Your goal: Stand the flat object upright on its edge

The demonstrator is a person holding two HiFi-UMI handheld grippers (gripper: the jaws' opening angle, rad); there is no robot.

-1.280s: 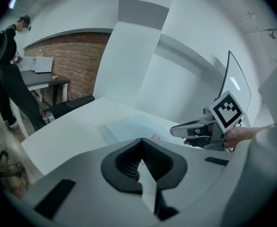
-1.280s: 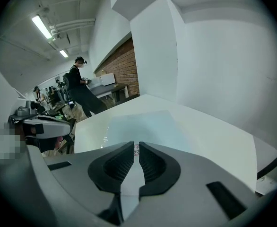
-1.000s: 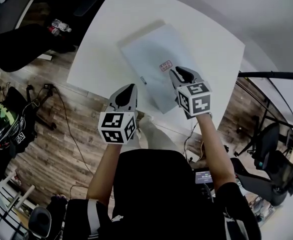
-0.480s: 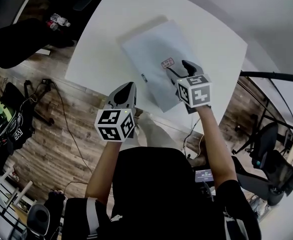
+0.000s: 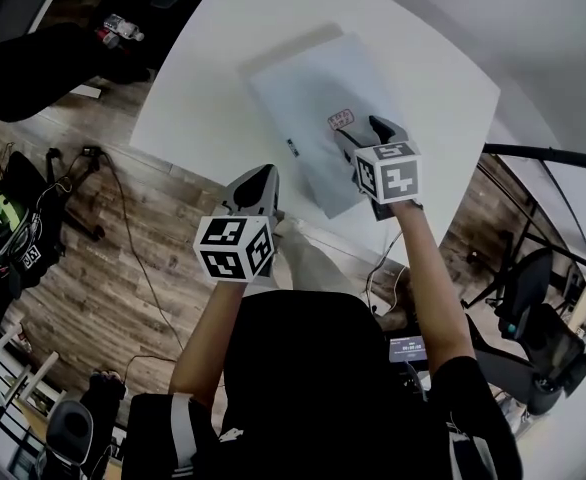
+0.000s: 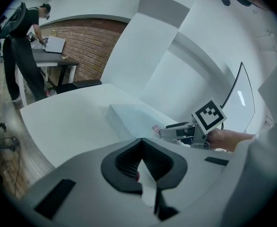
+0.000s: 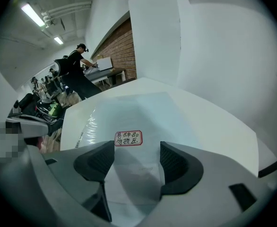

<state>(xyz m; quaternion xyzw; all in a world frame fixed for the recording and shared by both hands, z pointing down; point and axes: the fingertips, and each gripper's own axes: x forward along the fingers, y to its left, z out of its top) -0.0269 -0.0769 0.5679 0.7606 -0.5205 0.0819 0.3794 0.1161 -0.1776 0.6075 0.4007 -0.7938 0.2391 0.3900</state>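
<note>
The flat object is a pale, plastic-wrapped box (image 5: 308,93) lying flat on the white table (image 5: 203,88), with a red-bordered sticker (image 5: 341,119) near its close end. My right gripper (image 5: 363,136) hangs just over that end. Its jaws have just been opening and now stand wide apart, with the box's top face (image 7: 134,110) and the sticker (image 7: 128,137) showing between them and no pad pressing. My left gripper (image 5: 256,178) is shut on nothing, over the table's near edge, left of the box (image 6: 131,117). From there the right gripper (image 6: 178,130) shows beside the box.
The table's near edge (image 5: 223,183) runs under my left gripper, with wooden floor, cables and black chairs (image 5: 33,78) below and to the left. A black chair (image 5: 538,318) stands at the right. A person (image 7: 79,63) works at a distant desk.
The right gripper's jaws have spread wide and it has sunk a little toward the box by the sticker. The left gripper has stayed near the table edge, still shut.
</note>
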